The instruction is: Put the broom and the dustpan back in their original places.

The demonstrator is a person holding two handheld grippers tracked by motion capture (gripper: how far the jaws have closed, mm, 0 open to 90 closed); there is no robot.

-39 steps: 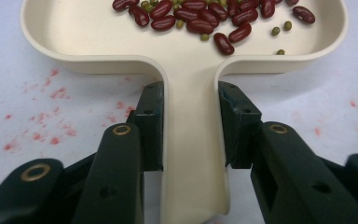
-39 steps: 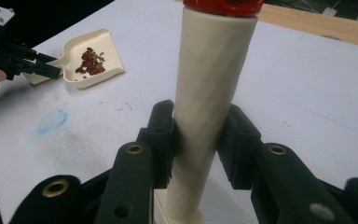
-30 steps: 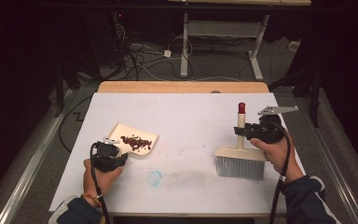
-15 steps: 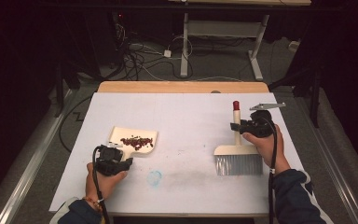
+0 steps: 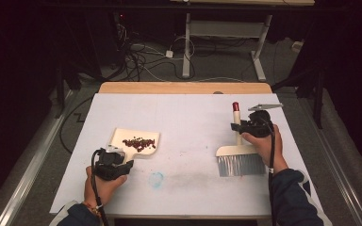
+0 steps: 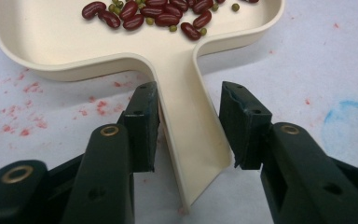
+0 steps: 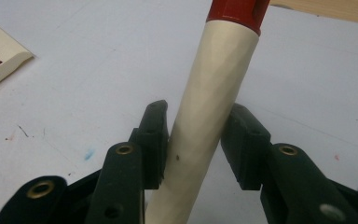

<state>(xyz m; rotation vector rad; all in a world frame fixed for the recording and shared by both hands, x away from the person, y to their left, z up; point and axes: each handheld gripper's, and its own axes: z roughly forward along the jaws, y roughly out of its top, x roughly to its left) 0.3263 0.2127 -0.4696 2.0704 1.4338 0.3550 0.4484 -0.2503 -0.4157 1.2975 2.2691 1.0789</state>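
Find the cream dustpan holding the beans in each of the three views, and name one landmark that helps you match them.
High view: the dustpan lies left of centre, just ahead of the left tool.
Left gripper view: its handle runs between the open jaws, pan at top.
Right gripper view: one corner at the left edge.
Shared landmark: the red beans in the pan.

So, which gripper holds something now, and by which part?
The right gripper clamps the brush by its handle. The left gripper straddles the dustpan handle, open.

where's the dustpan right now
In the high view the dustpan lies left of table centre, beans in it, its handle between the jaws of the left gripper.
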